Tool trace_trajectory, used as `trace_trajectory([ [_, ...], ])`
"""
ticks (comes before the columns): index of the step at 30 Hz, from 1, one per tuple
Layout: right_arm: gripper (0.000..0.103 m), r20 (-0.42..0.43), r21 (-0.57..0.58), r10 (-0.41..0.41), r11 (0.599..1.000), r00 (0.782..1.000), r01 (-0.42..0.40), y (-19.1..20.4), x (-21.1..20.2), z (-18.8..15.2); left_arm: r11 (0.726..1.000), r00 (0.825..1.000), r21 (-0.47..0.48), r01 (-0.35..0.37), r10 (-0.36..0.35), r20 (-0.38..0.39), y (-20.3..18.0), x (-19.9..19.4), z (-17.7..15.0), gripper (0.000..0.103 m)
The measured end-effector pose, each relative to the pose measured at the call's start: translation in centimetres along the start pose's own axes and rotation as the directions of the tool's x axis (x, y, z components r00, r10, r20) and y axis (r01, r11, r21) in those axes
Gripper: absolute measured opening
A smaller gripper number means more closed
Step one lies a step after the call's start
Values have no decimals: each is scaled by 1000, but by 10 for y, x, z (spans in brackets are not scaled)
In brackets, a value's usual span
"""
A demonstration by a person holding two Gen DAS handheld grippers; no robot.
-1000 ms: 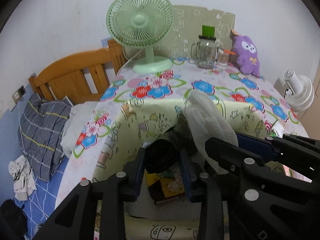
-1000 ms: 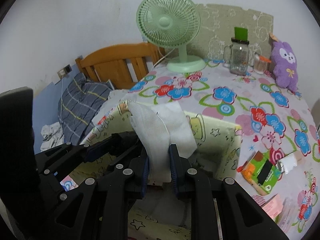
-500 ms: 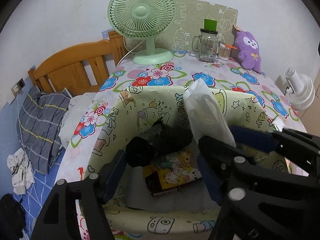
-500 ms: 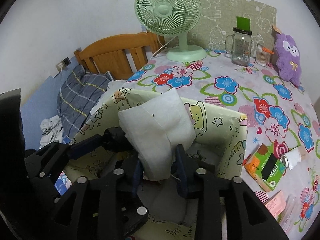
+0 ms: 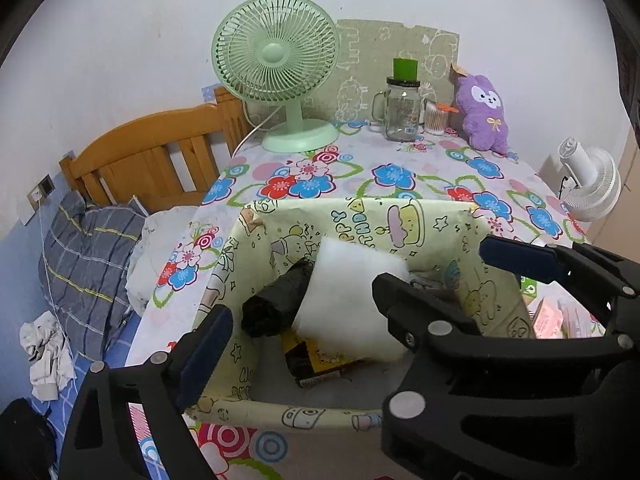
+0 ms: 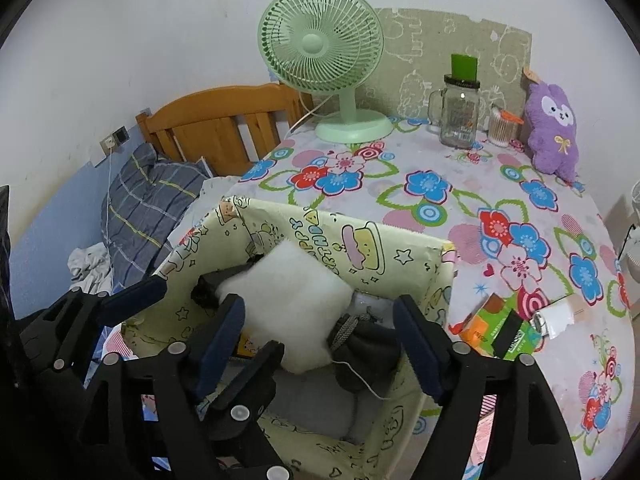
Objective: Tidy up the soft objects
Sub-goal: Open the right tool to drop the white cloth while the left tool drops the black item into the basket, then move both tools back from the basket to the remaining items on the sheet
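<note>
A white soft pad (image 5: 348, 304) lies inside the yellow cartoon-print fabric box (image 5: 400, 216) on top of a black rolled item (image 5: 276, 304) and a yellow packet. It also shows in the right wrist view (image 6: 292, 300), next to a grey knitted item (image 6: 360, 340). My left gripper (image 5: 356, 296) is open above the box's near left corner. My right gripper (image 6: 320, 344) is open, just above the pad and apart from it. A purple plush toy (image 6: 554, 132) stands at the table's far right.
A green fan (image 6: 324, 48), a glass jar mug (image 6: 458, 112) and a small cup stand at the back. A green and orange packet (image 6: 496, 330) and a white sachet lie right of the box. A wooden bed with a plaid pillow (image 5: 88, 264) is at left. A white fan (image 5: 588, 184) stands at right.
My right gripper opened and let the white pad drop into the box. My left gripper opened, released the black item and drew back and up.
</note>
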State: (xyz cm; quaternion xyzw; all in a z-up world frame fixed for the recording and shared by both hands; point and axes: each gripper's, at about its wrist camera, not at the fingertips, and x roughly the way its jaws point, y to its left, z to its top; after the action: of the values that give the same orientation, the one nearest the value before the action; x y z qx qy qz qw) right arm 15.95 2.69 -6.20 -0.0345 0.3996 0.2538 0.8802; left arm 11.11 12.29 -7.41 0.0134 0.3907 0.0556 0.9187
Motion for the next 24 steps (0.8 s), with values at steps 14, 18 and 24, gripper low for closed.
trace_trajectory([
  [14, 89, 87, 1, -31, 1000, 996, 31, -3, -36, 2, 1000, 997, -1, -26, 26, 69, -13, -29, 5, 101],
  [18, 94, 126, 0, -54, 999, 991, 55, -7, -49, 3, 1000, 996, 0, -9, 9, 91, -19, -37, 8, 102],
  [24, 99, 190, 12, -90, 996, 978, 89, -14, -68, 3, 1000, 992, 8, 4, -5, 125, -31, -50, 12, 103],
])
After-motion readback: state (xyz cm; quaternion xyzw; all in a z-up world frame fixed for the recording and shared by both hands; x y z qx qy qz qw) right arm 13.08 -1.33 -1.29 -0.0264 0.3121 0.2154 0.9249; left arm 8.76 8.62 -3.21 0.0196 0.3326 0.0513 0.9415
